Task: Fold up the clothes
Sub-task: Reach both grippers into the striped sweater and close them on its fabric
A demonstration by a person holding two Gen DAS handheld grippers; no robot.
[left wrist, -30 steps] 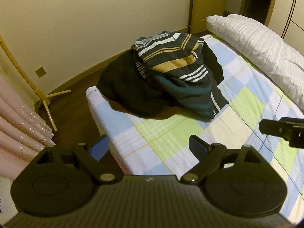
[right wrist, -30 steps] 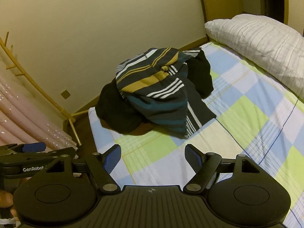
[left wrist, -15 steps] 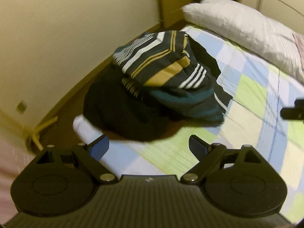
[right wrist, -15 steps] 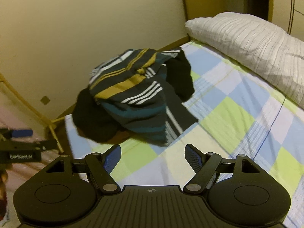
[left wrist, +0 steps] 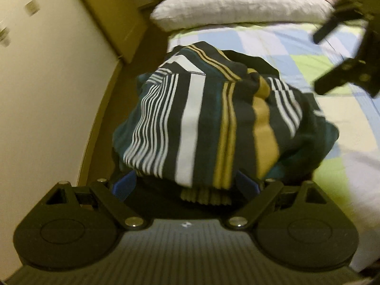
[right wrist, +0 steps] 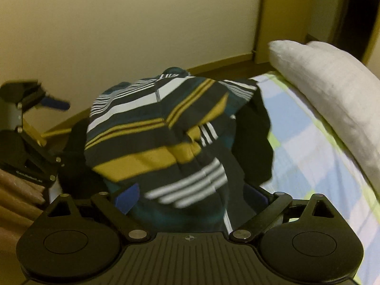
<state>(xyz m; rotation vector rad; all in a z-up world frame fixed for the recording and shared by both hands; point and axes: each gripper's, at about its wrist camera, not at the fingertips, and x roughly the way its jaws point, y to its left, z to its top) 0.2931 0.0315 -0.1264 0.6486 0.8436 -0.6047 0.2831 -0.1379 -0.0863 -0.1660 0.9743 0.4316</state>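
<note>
A crumpled striped garment, dark teal with white and mustard bands, lies heaped on a black garment near the bed's edge. My left gripper is open right at the heap, with the striped hem between its blue pads but not pinched. My right gripper is just as close on the striped garment. Its jaws are opening, and cloth sits between them without being pressed. The black garment shows at the right of the heap. Each view catches the other gripper: the right, the left.
The bed has a blue, green and white checked sheet and a white pillow at its head. A cream wall and wooden floor run close along the bed's far side. A yellow rack pole and pink fabric stand at the left.
Both grippers have swept in toward the clothes heap and dropped, so it now fills each view. The left gripper has rolled. The right jaws stand wider than before.
</note>
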